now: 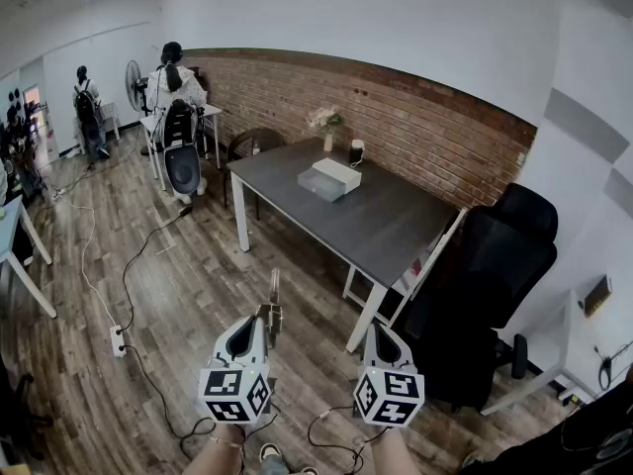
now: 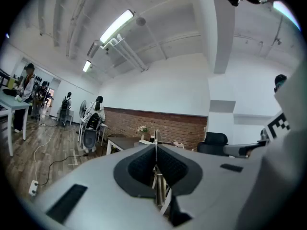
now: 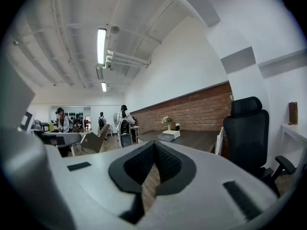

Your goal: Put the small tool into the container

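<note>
The person stands on the wood floor, well back from the dark table (image 1: 396,228), with both grippers held low in front of them. The left gripper (image 1: 270,315) has its fingers pressed onto the small tool (image 1: 274,290), a thin, pale blade-like piece whose tip pokes out past the fingertips and points towards the table. In the left gripper view the tool's shaft (image 2: 159,185) sits pinched in the narrow slot between the two dark pads (image 2: 139,166). The right gripper (image 1: 377,331), just beside the left one, has its fingers brought together on nothing; in the right gripper view only floorboards show through the gap below the meeting pads (image 3: 165,164).

The container (image 1: 318,185) looks like a clear, shallow box, though it is too far off to be sure. It lies near the table's far edge, touching a flat white box (image 1: 339,171). Behind them, by the brick wall, stand a vase of flowers (image 1: 326,125) and a dark cup (image 1: 356,152). A black office chair (image 1: 495,275) stands at the table's right end.
</note>
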### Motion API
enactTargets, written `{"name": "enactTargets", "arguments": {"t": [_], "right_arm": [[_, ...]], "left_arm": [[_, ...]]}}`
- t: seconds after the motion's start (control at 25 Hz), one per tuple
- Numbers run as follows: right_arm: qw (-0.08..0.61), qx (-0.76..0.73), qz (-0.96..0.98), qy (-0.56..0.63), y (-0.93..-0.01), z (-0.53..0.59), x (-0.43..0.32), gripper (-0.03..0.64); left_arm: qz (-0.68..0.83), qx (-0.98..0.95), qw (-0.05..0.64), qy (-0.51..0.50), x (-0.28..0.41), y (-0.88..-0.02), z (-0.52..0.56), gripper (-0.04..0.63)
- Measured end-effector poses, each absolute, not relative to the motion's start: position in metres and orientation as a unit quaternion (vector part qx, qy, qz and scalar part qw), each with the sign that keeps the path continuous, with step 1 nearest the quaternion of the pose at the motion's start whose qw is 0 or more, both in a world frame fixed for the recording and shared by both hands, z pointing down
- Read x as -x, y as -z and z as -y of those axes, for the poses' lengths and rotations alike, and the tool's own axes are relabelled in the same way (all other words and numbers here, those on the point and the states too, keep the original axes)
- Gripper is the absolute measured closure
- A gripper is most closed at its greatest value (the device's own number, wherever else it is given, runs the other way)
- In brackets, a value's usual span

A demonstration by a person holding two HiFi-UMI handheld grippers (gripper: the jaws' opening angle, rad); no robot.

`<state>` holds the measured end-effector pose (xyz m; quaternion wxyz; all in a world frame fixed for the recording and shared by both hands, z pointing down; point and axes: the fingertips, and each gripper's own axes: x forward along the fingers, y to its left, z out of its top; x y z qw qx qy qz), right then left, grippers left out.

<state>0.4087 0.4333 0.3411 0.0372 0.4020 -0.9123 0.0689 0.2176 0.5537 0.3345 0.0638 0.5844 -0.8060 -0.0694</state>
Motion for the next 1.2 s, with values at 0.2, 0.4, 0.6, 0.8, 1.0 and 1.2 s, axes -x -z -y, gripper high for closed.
{"name": "enactTargets", "arguments": {"t": [0.2,0.4,0.6,0.8,1.0,1.2], "right_arm": [[0.041,-0.398,0.914,-0.067,-0.340,-0.426,-0.389,0.618],[0.040,-0.387,0.919,-0.071,-0.341,-0.420,-0.368,0.618],[0.030,-0.385,0.918,-0.093,-0.346,-0.406,-0.344,0.615],[0.034,-0.403,0.909,-0.096,-0.352,-0.390,-0.326,0.615],[0.038,-0.414,0.903,-0.112,-0.361,-0.381,-0.308,0.615],[0.044,-0.421,0.899,-0.114,-0.367,-0.375,-0.300,0.615]], "left_arm": [[0.806,-0.583,0.065,0.072,-0.200,-0.334,-0.546,0.586],[0.806,-0.583,0.066,0.076,-0.182,-0.335,-0.538,0.588],[0.805,-0.585,0.068,0.078,-0.157,-0.338,-0.527,0.586],[0.803,-0.586,0.068,0.080,-0.127,-0.342,-0.516,0.588],[0.802,-0.588,0.071,0.079,-0.097,-0.347,-0.509,0.586],[0.801,-0.588,0.074,0.081,-0.079,-0.352,-0.504,0.588]]}}
